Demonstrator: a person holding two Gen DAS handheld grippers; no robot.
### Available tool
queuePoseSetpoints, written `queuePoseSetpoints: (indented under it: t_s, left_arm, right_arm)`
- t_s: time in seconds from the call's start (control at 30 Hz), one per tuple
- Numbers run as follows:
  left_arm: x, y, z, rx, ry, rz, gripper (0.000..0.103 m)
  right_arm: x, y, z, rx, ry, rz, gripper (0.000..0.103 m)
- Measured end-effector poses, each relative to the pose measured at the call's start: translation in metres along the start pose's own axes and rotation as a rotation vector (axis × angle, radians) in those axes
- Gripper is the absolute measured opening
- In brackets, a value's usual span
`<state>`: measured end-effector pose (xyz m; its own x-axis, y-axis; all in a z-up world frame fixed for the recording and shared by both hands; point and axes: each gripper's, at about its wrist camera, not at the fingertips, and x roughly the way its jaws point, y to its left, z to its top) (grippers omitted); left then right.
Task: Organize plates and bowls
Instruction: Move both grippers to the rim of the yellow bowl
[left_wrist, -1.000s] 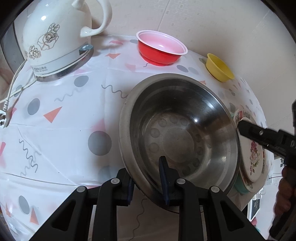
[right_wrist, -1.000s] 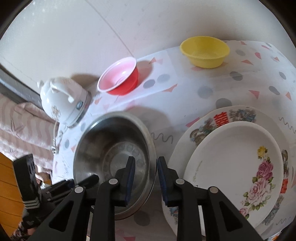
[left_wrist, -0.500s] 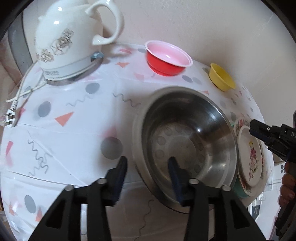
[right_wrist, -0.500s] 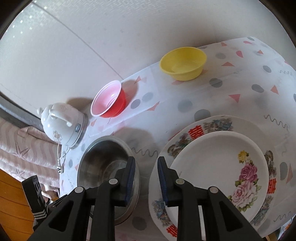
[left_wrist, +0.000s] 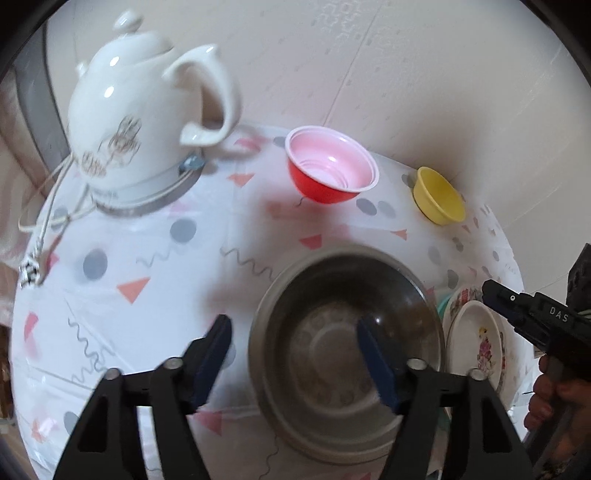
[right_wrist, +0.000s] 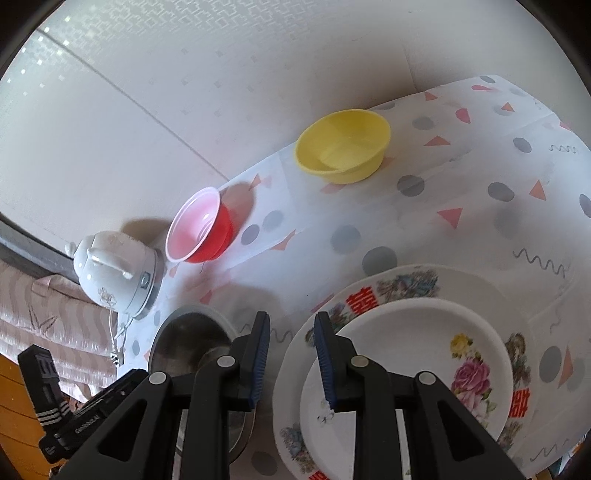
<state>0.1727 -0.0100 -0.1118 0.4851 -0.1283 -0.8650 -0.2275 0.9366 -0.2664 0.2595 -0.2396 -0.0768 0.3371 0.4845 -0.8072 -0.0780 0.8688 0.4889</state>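
Note:
A steel bowl (left_wrist: 343, 339) rests on the patterned tablecloth (left_wrist: 147, 258). My left gripper (left_wrist: 295, 354) is open wide and empty, its jaws apart over the bowl's near rim. A red bowl (left_wrist: 332, 173) and a yellow bowl (left_wrist: 439, 195) stand at the back by the wall. Two stacked flowered plates (right_wrist: 413, 354) lie right of the steel bowl (right_wrist: 192, 332). My right gripper (right_wrist: 290, 354) is open a little and empty, above the gap between steel bowl and plates. The red bowl (right_wrist: 199, 229) and yellow bowl (right_wrist: 343, 147) show in the right wrist view too.
A white electric kettle (left_wrist: 147, 125) with its cord (left_wrist: 48, 221) stands at the back left, and it shows in the right wrist view (right_wrist: 114, 273). The wall (right_wrist: 221, 74) runs close behind the bowls. The table edge lies just right of the plates (left_wrist: 476, 339).
My left gripper let go of the steel bowl's rim, opened wide and pulled back. The bowl now rests on the table. My right gripper rose and drew back.

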Motion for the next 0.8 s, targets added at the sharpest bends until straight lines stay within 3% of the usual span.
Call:
queuePoseSetpoints:
  t_s: [0.4, 0.8]
  left_arm:
    - [0.01, -0.049, 0.027, 0.092, -0.01, 0.065, 0.085]
    - [0.026, -0.085, 0.052, 0.139, -0.009, 0.127, 0.086]
  right_arm:
    - [0.002, -0.026, 0.037, 0.0, -0.009, -0.053, 0.028]
    - [0.02, -0.064, 0.091, 0.039, -0.021, -0.134, 0.029]
